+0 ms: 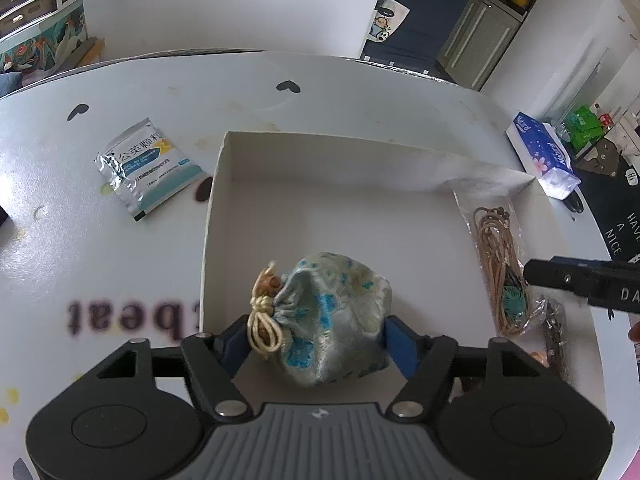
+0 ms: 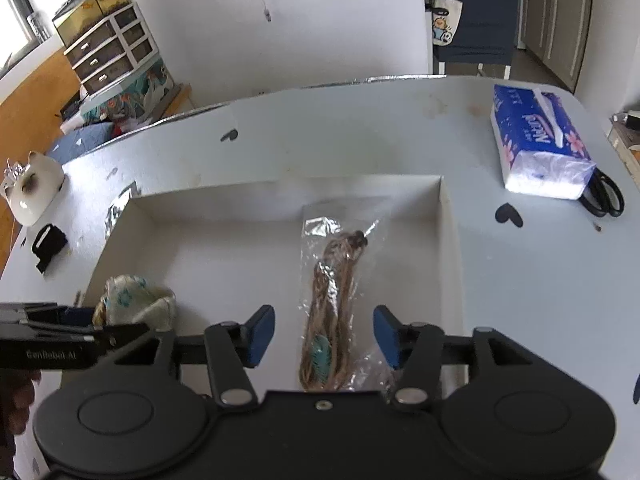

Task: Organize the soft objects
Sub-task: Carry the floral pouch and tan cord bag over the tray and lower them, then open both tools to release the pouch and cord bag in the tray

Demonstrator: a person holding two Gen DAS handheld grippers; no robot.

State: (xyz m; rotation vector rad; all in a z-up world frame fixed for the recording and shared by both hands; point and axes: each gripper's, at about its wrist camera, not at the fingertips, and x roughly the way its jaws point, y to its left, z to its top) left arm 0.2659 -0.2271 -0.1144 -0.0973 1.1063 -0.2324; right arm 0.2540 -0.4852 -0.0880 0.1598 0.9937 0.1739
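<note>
A pale drawstring pouch (image 1: 336, 316) with blue flowers sits between the blue pads of my left gripper (image 1: 318, 338), over the near part of the white box (image 1: 256, 184). The pads touch its sides. The pouch also shows in the right wrist view (image 2: 136, 300). My right gripper (image 2: 324, 334) is open above a clear bag of coiled cord (image 2: 332, 296) with a teal pendant, which lies in the box (image 2: 450, 240). The cord bag shows at the box's right side in the left wrist view (image 1: 500, 268). A silver medicine sachet (image 1: 146, 166) lies on the table left of the box.
A blue tissue pack (image 2: 536, 140) lies at the back right with black scissors (image 2: 604, 196) beside it. A white cat-shaped holder (image 2: 34, 188) and a black clip (image 2: 48, 244) are at the table's left edge. The table (image 2: 360, 128) is white with heart marks.
</note>
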